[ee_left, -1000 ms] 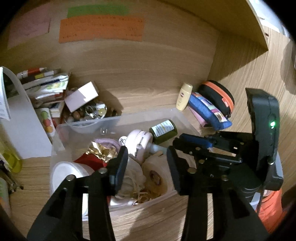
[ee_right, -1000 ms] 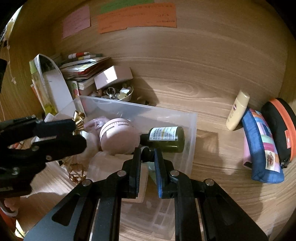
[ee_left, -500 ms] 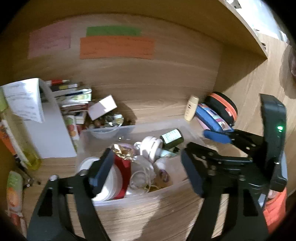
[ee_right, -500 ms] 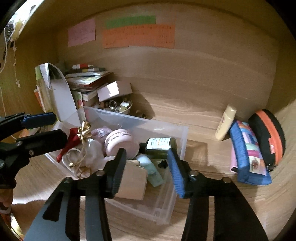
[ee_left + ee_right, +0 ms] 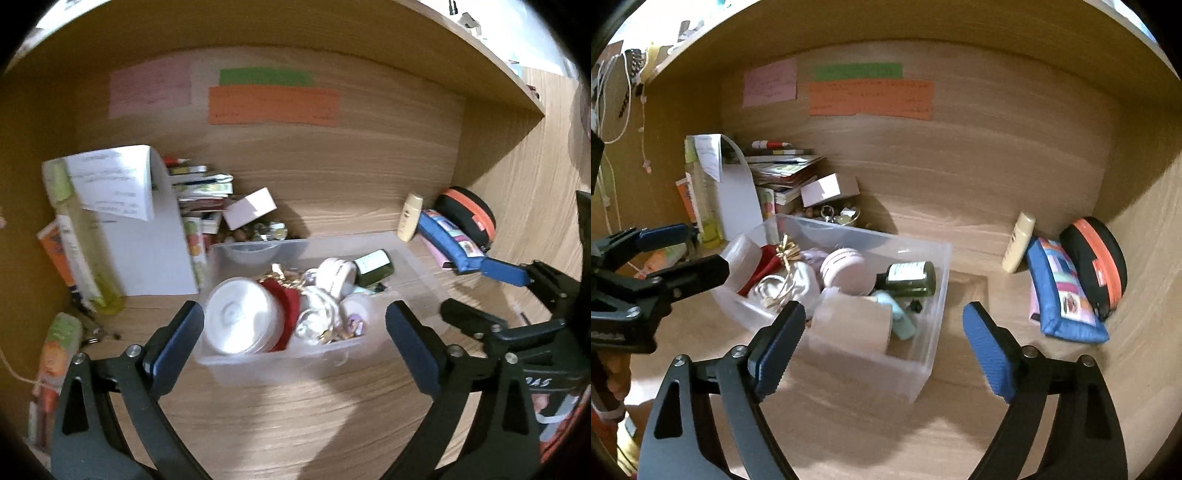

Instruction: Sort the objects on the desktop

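Clear bin on wooden desk under shelf; both hand-held grippers wide apart, empty.

Bottle and jar in bin; pouches right, books behind-left.

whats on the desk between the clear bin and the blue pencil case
Only bare wooden desk between the clear bin and the blue pencil case, in the right wrist view.
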